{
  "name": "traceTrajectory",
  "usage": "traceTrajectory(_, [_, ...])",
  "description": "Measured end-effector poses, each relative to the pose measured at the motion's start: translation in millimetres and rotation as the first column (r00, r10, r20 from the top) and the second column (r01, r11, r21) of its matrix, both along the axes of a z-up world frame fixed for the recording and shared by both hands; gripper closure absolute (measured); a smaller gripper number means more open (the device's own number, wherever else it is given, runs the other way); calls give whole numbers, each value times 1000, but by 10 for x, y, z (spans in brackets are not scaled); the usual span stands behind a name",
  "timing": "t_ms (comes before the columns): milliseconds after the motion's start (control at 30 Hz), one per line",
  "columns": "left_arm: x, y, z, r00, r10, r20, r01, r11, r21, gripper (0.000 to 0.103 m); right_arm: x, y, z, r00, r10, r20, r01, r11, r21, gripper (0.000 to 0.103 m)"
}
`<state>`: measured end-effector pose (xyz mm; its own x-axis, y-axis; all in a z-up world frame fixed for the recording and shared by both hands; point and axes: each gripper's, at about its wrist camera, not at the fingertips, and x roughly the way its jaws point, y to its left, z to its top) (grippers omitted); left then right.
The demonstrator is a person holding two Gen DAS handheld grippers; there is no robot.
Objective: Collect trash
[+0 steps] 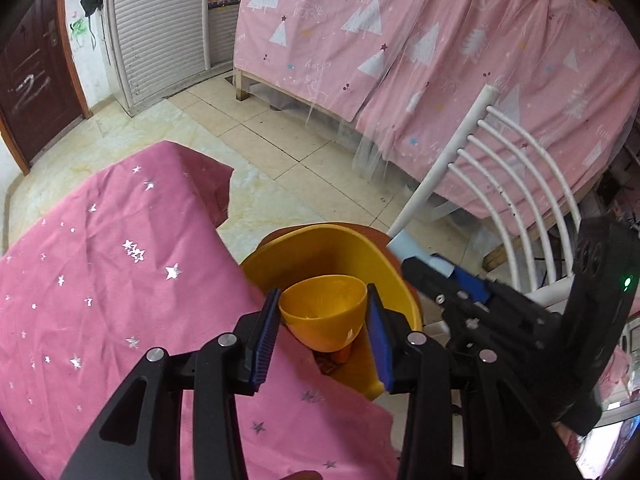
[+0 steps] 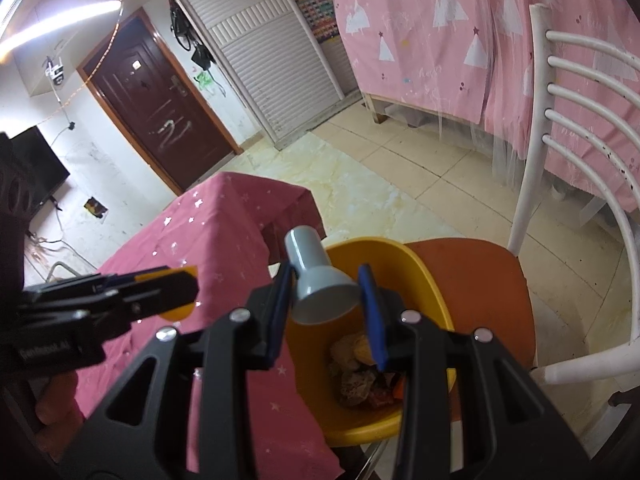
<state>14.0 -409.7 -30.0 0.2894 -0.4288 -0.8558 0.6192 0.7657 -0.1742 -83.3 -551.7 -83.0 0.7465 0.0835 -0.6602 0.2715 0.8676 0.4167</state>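
The bottom of the yellow bin (image 2: 420, 276) is laid open only in the right wrist view, where crumpled brownish scraps (image 2: 360, 376) are seen heaped inside; in the left wrist view that bottom is largely screened by an orange funnel-shaped cup (image 1: 324, 312). The cup is gripped across its rim by the blue pads of the left gripper (image 1: 322, 336), whose jaws are set partly apart at the cup's width, and it is held directly above the bin's mouth. A grey funnel-shaped cup (image 2: 320, 284), narrow end up and away, is clamped between the pads of the right gripper (image 2: 326, 312), the jaws drawn fairly narrow, above the bin's near-left rim. Both grippers are pitched steeply downward, side by side, each caught at the edge of the other's view. The bin is seen to stand on the orange seat (image 2: 480, 280) of a white slatted chair (image 2: 580, 128), close against the star-printed pink tablecloth (image 1: 100, 280). Farther off, pale floor tiles (image 1: 280, 140), a tree-patterned pink curtain (image 1: 400, 40) and a dark brown door (image 2: 156, 100) are visible.
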Motion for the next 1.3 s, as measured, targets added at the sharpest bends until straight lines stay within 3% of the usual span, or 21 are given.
traceTrajectory(200, [44,36,14,1000,28,-10,-28,999,-16,54,-6,14,-18,1000,3,-2,-3,1000,5,70])
traceTrajectory(800, [166,506,162,995,103,0,-102,993,-61,54,105,233,108,999,31,-12,-31,999,-40,59])
traceTrajectory(1000, [217,856,247,988,156,17,-154,984,-95,53,213,468,217,998,62,-7,-63,995,-72,46])
traceTrajectory(1133, [284,1174,286,976,214,33,-210,971,-111,50,295,691,287,995,96,-3,-96,990,-100,42])
traceTrajectory(1200, [313,1353,291,969,245,36,-239,964,-117,49,351,832,317,993,117,-4,-117,987,-113,31])
traceTrajectory(1300, [360,1617,292,955,293,49,-286,951,-117,49,425,992,355,990,139,-1,-138,983,-122,29])
